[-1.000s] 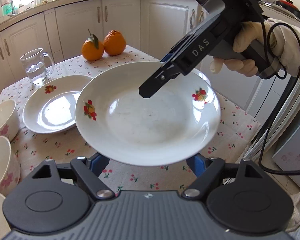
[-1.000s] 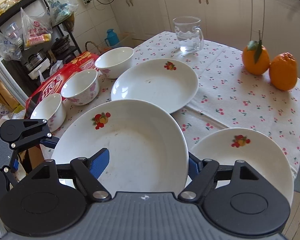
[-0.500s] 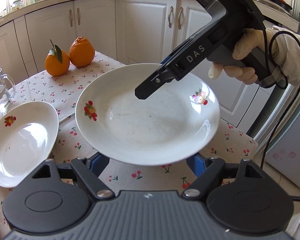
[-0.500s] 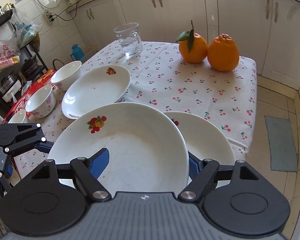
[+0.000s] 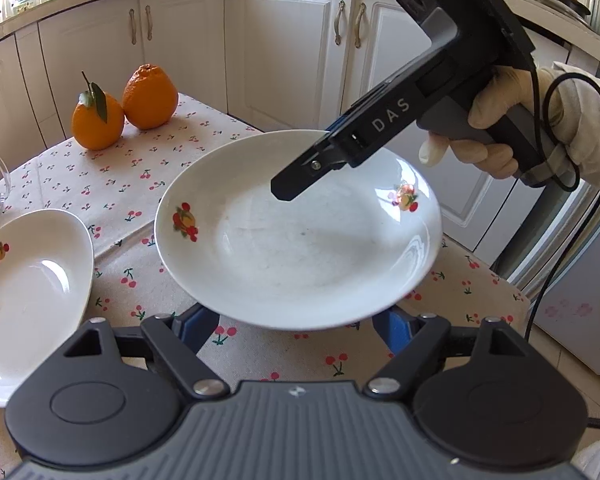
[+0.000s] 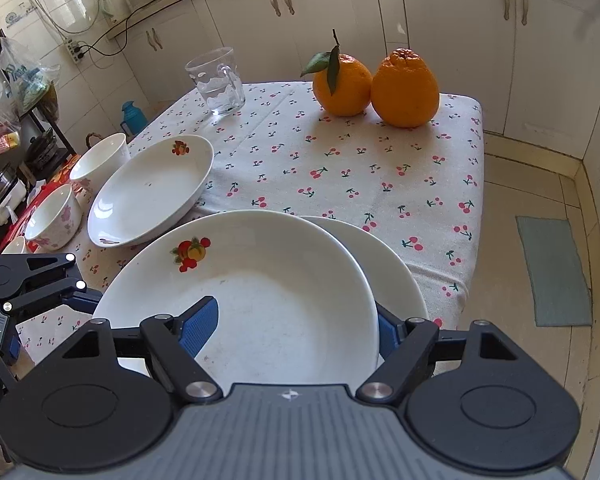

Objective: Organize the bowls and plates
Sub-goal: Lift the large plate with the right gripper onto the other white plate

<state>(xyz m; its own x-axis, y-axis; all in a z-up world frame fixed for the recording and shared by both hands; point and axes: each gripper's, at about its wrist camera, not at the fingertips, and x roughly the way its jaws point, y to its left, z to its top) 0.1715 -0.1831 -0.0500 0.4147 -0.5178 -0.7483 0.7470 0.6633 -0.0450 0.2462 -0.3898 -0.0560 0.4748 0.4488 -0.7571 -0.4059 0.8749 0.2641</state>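
A white plate with fruit motifs (image 5: 300, 248) (image 6: 260, 300) hangs level above the cherry-print tablecloth, carried between both grippers. My right gripper (image 5: 296, 180) (image 6: 292, 328) grips its far rim, one finger lying inside the plate and the other outside, under the rim. My left gripper (image 5: 292, 330) stands open with both blue pads beneath the near rim, and the plate rests across them. In the right wrist view the carried plate overlaps a second matching plate (image 6: 404, 276) lying on the table. A third plate (image 5: 24, 288) (image 6: 152, 192) lies to the left.
Three white floral bowls (image 6: 54, 216) stand in a row along the table's left side. Two oranges (image 5: 98, 120) (image 6: 404, 88) and a glass mug (image 6: 218, 80) sit at the far end. The table's right edge drops to a tiled floor. A gloved hand (image 5: 496, 136) holds the right gripper.
Both grippers have carried the plate to the right across the table. It now hangs over the plate at the near right corner. The bowls have left the left wrist view.
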